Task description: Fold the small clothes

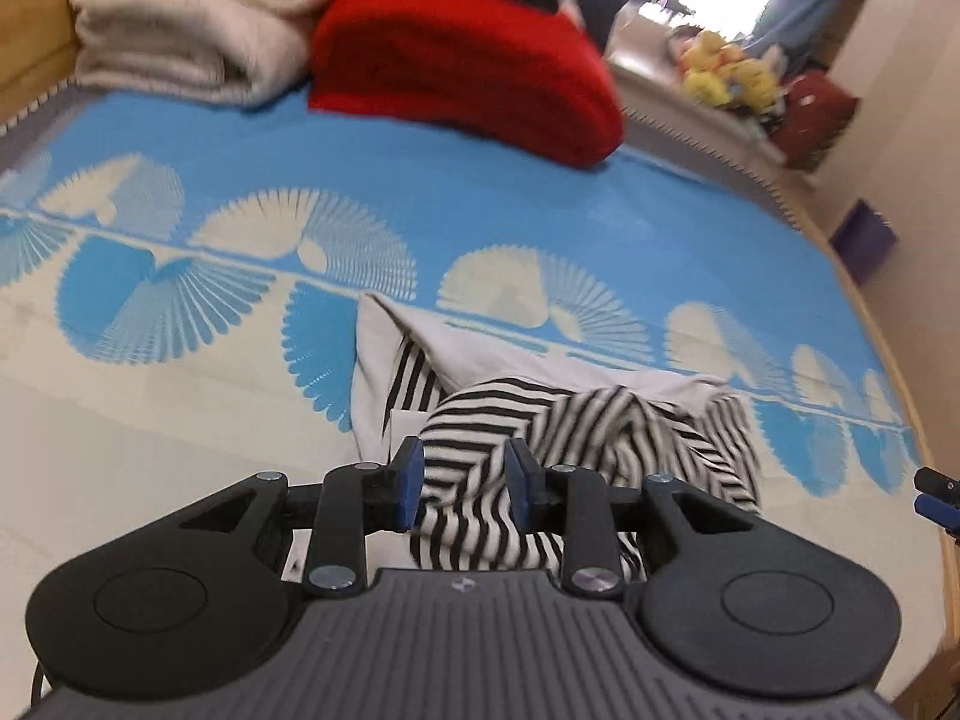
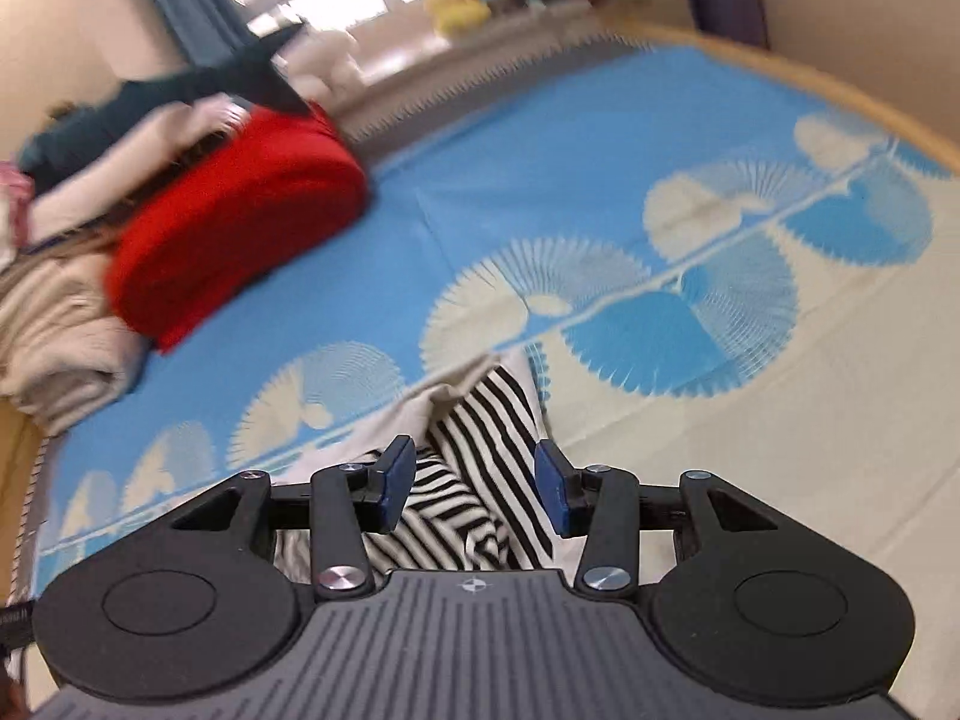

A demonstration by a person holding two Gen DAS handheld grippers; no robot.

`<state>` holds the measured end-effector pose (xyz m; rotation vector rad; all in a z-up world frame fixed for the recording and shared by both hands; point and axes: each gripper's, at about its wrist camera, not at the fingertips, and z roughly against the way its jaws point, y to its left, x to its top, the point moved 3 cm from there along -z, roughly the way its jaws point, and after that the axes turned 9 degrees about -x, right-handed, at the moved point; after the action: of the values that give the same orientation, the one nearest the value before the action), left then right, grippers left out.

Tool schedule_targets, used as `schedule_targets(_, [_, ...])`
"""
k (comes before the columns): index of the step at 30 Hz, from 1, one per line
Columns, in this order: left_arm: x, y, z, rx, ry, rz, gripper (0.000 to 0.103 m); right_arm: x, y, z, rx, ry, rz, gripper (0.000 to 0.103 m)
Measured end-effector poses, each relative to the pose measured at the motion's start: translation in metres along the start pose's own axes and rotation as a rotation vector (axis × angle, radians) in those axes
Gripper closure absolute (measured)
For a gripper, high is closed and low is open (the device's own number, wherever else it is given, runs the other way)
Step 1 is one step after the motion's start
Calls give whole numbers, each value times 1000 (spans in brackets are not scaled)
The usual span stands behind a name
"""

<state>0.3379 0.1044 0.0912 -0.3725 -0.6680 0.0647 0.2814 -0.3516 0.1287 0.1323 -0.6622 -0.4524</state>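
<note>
A small black-and-white striped garment with a pale grey lining [image 1: 576,420] lies bunched on the blue and cream bedspread [image 1: 456,198]. My left gripper [image 1: 465,483] is open, its blue pads on either side of a fold of the striped cloth. In the right wrist view the same garment [image 2: 480,438] lies under and between the fingers of my right gripper [image 2: 474,486], which is open with a wide gap. Whether the pads touch the cloth is unclear. The tip of the right gripper shows at the right edge of the left wrist view [image 1: 936,495].
A folded red blanket [image 1: 468,72] and a folded cream blanket [image 1: 192,18] sit at the far side of the bed. A windowsill with yellow plush toys [image 1: 726,69] is beyond. The bed's wooden edge [image 1: 900,360] runs on the right.
</note>
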Motion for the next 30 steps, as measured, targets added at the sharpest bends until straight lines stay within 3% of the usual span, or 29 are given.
schedule_targets(5, [-50,-18,79,-40,-53,-84,64,-43,-47,75,42,-48,36,49])
schedule_targets(10, [-122,-7,107,-40,-56,-86,64,-113,-98,97,3,23,-7,49])
schedule_targets(14, [-178,13,104,12,-13,-31,64,-165,-122,87,-13,68,0,49])
schedule_targets(17, [-203,26,99,28,32,15,64,-188,-131,73,-2,176,-61,49])
schedule_targets(19, [-211,33,92,8,22,14,56,-192,-128,67,22,197,-44,49])
schedule_targets(21, [-223,45,80,8,26,26,49,-195,-122,64,-19,184,18,48])
schedule_targets(23, [-228,57,59,47,136,114,48,-199,-120,55,-34,207,43,46])
schedule_targets(26, [-224,56,46,-36,151,144,35,-206,-119,36,-47,268,32,40])
schedule_targets(30, [-230,57,30,33,193,126,31,-214,-121,22,-93,306,16,30])
